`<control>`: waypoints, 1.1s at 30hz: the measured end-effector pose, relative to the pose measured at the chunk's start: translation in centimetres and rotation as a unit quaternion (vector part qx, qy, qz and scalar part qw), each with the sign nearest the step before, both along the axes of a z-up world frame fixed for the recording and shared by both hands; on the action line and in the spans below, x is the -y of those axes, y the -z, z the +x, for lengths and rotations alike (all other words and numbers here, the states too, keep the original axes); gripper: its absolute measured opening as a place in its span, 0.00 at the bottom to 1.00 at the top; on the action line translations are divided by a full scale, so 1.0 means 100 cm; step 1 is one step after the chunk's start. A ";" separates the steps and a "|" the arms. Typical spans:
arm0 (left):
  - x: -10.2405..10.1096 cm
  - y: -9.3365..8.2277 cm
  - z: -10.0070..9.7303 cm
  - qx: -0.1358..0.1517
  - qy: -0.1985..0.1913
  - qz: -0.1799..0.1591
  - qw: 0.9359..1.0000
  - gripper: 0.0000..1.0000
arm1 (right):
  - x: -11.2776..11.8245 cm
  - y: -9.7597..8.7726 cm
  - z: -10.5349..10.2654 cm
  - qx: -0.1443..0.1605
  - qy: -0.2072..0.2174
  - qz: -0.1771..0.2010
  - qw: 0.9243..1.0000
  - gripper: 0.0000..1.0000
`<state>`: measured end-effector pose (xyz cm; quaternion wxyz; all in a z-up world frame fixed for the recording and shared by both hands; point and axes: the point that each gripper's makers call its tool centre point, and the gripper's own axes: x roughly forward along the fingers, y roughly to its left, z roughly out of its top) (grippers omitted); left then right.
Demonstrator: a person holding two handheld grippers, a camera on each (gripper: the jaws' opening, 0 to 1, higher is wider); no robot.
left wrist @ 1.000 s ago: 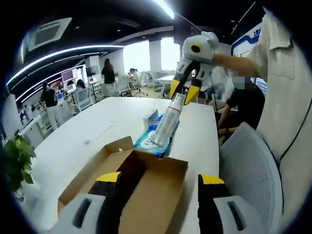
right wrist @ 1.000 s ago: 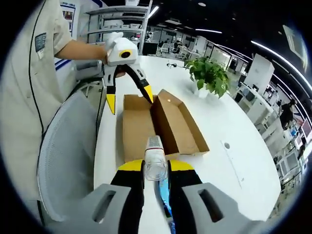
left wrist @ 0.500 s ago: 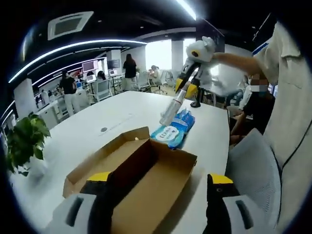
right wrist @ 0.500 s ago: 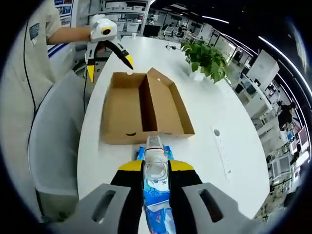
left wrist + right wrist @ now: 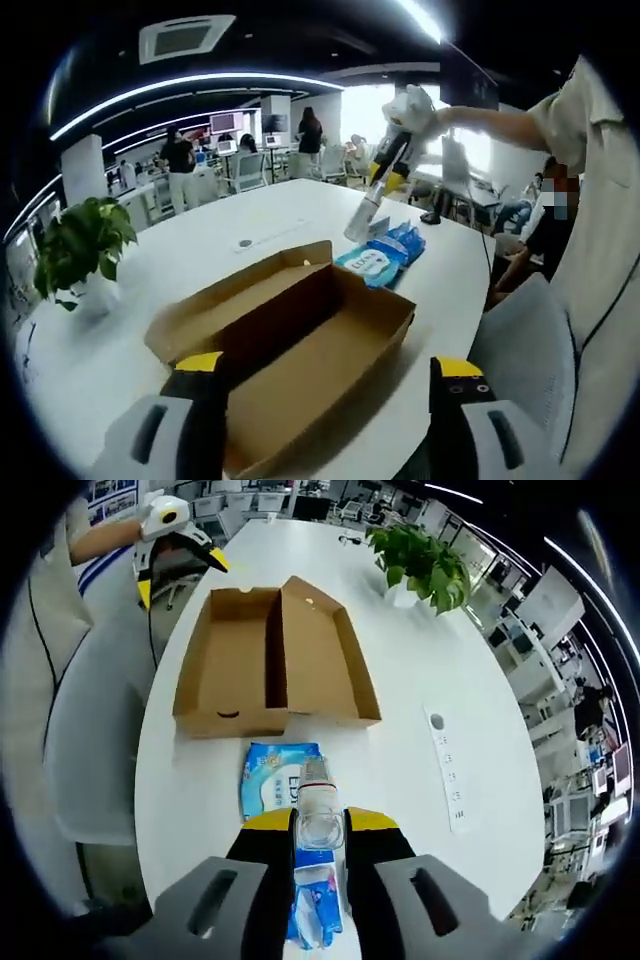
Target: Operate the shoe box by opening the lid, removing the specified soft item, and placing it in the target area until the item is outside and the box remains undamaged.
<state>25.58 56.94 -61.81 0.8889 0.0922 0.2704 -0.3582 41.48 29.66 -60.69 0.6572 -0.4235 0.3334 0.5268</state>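
Note:
The brown cardboard shoe box (image 5: 300, 340) (image 5: 270, 660) lies open on the white table (image 5: 420, 680), its lid folded flat beside it and nothing in either half. My left gripper (image 5: 325, 400) hangs open above the box's near end; in the right gripper view this left gripper (image 5: 170, 545) is at the box's far side, jaws apart. My right gripper (image 5: 320, 825) (image 5: 390, 160) is shut on a clear plastic bottle (image 5: 319, 805) (image 5: 360, 215). It is held above a blue soft wipes pack (image 5: 270, 780) (image 5: 370, 265), which lies on the table outside the box.
A second blue packet (image 5: 315, 900) (image 5: 405, 240) lies next to the wipes. A potted plant (image 5: 420, 555) (image 5: 85, 245) stands at the table's far side. A grey chair (image 5: 90, 740) (image 5: 520, 340) is at the table edge. A person's sleeve (image 5: 590, 200) is close by.
My right gripper has carried the bottle away from the box to above the blue wipes pack. The left gripper has drawn back from the box, still open.

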 end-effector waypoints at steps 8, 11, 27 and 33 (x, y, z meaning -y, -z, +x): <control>-0.025 0.003 -0.005 -0.004 -0.043 0.000 0.999 0.83 | 0.009 0.014 0.026 -0.010 -0.004 -0.057 0.998 0.15; -0.034 0.005 -0.007 -0.004 -0.054 0.003 0.999 0.83 | 0.010 0.020 0.033 -0.019 -0.004 -0.075 0.997 0.15; -0.047 0.015 -0.020 -0.014 -0.085 0.006 0.996 0.82 | 0.005 0.059 0.054 -0.048 -0.036 -0.186 0.981 0.16; -0.061 0.023 -0.019 -0.032 -0.121 0.011 0.992 0.71 | 0.000 0.067 0.058 -0.055 -0.036 -0.197 0.978 0.16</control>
